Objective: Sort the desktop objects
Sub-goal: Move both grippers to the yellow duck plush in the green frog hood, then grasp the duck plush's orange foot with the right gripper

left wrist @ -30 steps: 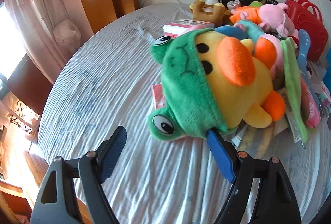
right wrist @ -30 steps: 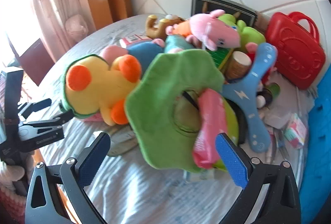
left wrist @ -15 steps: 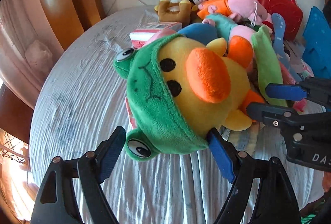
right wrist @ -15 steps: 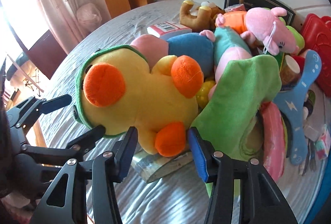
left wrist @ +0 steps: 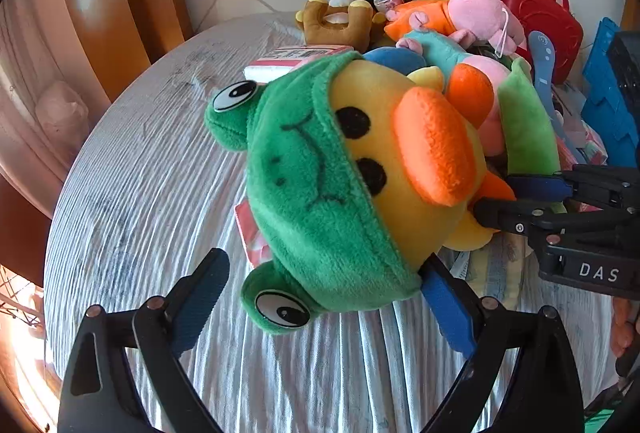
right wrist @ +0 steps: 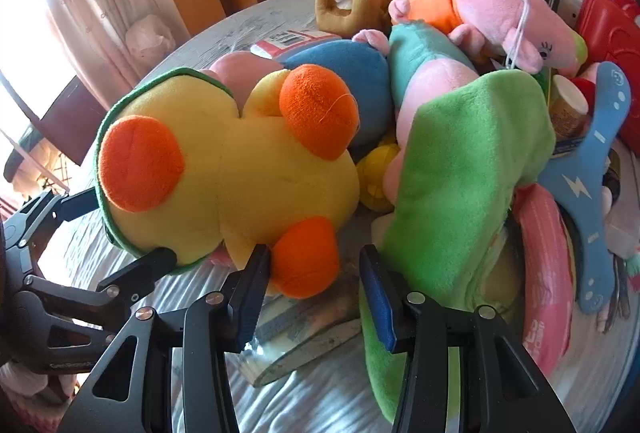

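The step in hand is the pick-up of the yellow plush duck with orange beak and feet and a green frog hood, which lies on the white-clothed round desk at the near edge of a heap of toys. Both tools are on it, one at each end.

The left hand-held gripper stands wide. Its jaws have just been opening. The hooded head lies directly ahead of it, between the two blue pads, with one frog eye low between them. The right pad touches the hood's edge; the left pad stands clear, so no grip is made.

The right hand-held gripper stands narrow. Its jaws have just been closing. The duck's lower orange foot lies just ahead of its left pad, which touches the foot; the right pad stands clear, beside a bright green plush piece. Whether the foot is pinched cannot be told.

The next move calls for the left jaws to close on the head, or the right to seat on the foot, before any lift.

The left wrist view shows the duck's face, the hood and the right tool arriving from the right. The right wrist view alone shows the duck's body, both feet, a flat packet under the foot, and a blue boomerang-shaped toy further right.
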Demonstrator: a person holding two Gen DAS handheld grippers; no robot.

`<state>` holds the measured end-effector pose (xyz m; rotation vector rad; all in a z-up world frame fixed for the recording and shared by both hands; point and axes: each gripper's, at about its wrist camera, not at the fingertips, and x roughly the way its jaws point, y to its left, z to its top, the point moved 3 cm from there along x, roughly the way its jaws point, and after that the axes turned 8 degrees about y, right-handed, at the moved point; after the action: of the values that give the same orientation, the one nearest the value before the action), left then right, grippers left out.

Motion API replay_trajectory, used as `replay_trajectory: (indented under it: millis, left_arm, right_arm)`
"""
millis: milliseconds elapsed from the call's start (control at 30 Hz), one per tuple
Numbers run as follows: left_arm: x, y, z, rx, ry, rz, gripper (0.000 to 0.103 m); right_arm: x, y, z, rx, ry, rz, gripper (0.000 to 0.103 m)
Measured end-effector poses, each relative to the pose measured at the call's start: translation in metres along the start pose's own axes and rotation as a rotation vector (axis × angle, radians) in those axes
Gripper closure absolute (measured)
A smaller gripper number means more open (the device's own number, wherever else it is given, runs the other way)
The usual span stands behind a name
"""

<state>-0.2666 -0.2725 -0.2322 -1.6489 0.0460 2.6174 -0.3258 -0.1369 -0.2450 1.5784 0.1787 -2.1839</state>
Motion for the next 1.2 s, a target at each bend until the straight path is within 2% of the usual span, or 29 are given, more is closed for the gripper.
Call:
replay_trajectory:
  millis: [67, 100, 133, 167, 267, 367, 467, 600, 700, 800, 833, 867, 967, 1033, 1200]
  left_arm:
    - [0.003, -0.002, 0.002, 0.015, -0.001, 0.01, 0.007]
    - [0.005, -0.004, 0.003, 0.027, -0.002, 0.014, 0.007]
    - [0.006, -0.006, 0.004, 0.037, -0.007, 0.012, 0.01]
    - [0.008, -0.007, 0.005, 0.042, -0.012, 0.002, 0.02]
    - [0.005, -0.008, 0.005, 0.039, -0.033, -0.007, 0.029]
    - [-0.004, -0.007, 0.002, 0.032, -0.06, -0.003, 0.035]
    - [-0.019, -0.008, 0.002, 0.022, -0.101, 0.0, 0.037]
    - [-0.04, -0.012, 0.005, 0.024, -0.145, -0.006, 0.038]
    - [-0.05, -0.017, 0.003, 0.023, -0.149, -0.031, 0.038]
    - [-0.048, -0.022, -0.008, 0.02, -0.109, -0.064, 0.036]
    - [-0.044, -0.023, -0.013, 0.024, -0.082, -0.066, 0.03]
    - [-0.039, -0.025, -0.017, 0.031, -0.061, -0.055, 0.026]
    - [-0.02, -0.032, -0.026, 0.077, 0.01, 0.003, 0.024]
    - [-0.016, -0.033, -0.025, 0.072, 0.018, 0.001, 0.024]
    - [-0.012, -0.027, -0.021, 0.046, 0.014, -0.017, 0.024]
  right_arm:
    - [0.01, -0.001, 0.004, 0.0, 0.017, 0.012, 0.058]
    - [0.013, 0.0, 0.006, -0.003, 0.021, 0.015, 0.064]
    - [0.016, 0.001, 0.006, -0.01, 0.025, 0.02, 0.073]
    - [0.019, 0.003, 0.006, -0.018, 0.029, 0.016, 0.073]
    - [0.022, 0.006, 0.004, -0.04, 0.032, -0.006, 0.076]
    - [0.012, 0.007, 0.002, -0.05, 0.007, -0.005, 0.078]
    - [-0.002, 0.01, 0.0, -0.061, -0.031, -0.011, 0.078]
    - [-0.026, 0.013, -0.002, -0.077, -0.085, -0.024, 0.079]
    - [-0.042, 0.013, -0.01, -0.079, -0.104, -0.032, 0.079]
    - [-0.047, 0.013, -0.014, -0.079, -0.082, -0.035, 0.079]
    - [-0.047, 0.012, -0.019, -0.086, -0.057, -0.035, 0.079]
    - [-0.047, 0.01, -0.023, -0.092, -0.038, -0.037, 0.079]
    - [-0.037, 0.007, -0.027, -0.094, 0.002, -0.012, 0.076]
    - [-0.031, 0.008, -0.027, -0.09, 0.015, -0.011, 0.072]
    - [-0.022, 0.006, -0.025, -0.068, 0.013, -0.016, 0.071]
